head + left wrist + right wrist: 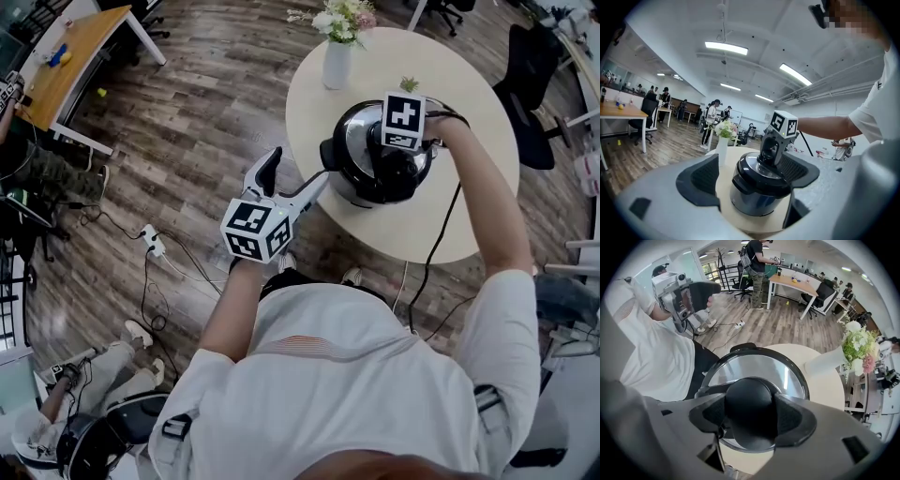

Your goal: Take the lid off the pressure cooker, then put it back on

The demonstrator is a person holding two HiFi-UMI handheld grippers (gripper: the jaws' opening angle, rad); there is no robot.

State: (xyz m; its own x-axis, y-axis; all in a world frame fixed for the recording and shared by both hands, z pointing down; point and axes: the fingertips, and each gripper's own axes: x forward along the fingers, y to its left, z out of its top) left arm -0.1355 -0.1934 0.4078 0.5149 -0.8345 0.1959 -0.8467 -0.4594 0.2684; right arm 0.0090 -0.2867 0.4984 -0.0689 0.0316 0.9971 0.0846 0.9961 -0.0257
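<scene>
A black pressure cooker (361, 178) stands on a round pale table (450, 216). Its lid (759, 369) is shiny, with a black round knob (750, 404) in the middle, and sits on the pot. My right gripper (751, 414) points straight down over it, and both pads press on the knob from the sides. In the head view the right gripper (398, 155) hangs over the cooker under its marker cube. My left gripper (295, 173) is open and empty, held off the table's near-left edge. It faces the cooker (757, 192) without touching it.
A white vase of flowers (337, 64) stands at the table's far edge, behind the cooker. A black cable (436, 244) runs off the near edge to the floor. A wooden desk (66, 56) and an office chair (530, 75) stand farther off; people are in the room.
</scene>
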